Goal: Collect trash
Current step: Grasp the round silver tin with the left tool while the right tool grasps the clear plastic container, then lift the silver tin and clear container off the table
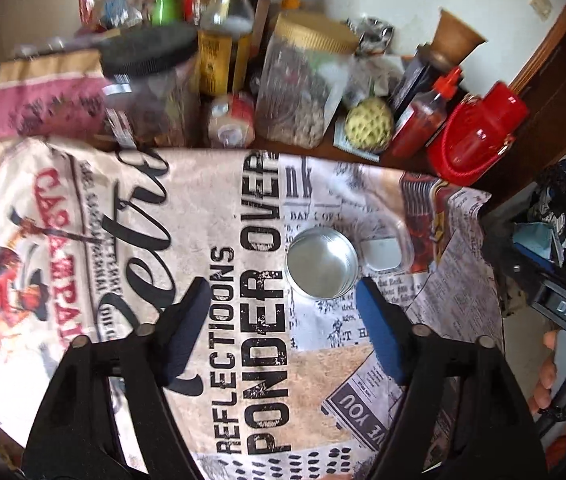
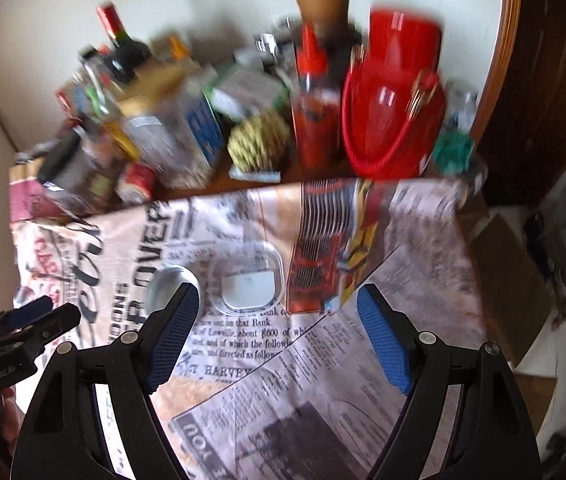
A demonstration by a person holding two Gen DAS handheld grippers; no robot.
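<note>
Both claws hang released, nothing between their pads. The left gripper sits just short of one foil cup; the right gripper hovers near one clear tub beside it on the printed cloth. Best to straddle each rim squarely before closing, since both look light and likely to skid.

My left gripper is black plastic, two angled arms ending in dark blue pads with a fine grid texture. Round silver pins sit at the hinges. My right gripper is built the same, its pads a brighter blue. Its black handle carries white letters, "DAS", and my fingers wrap it.
</note>
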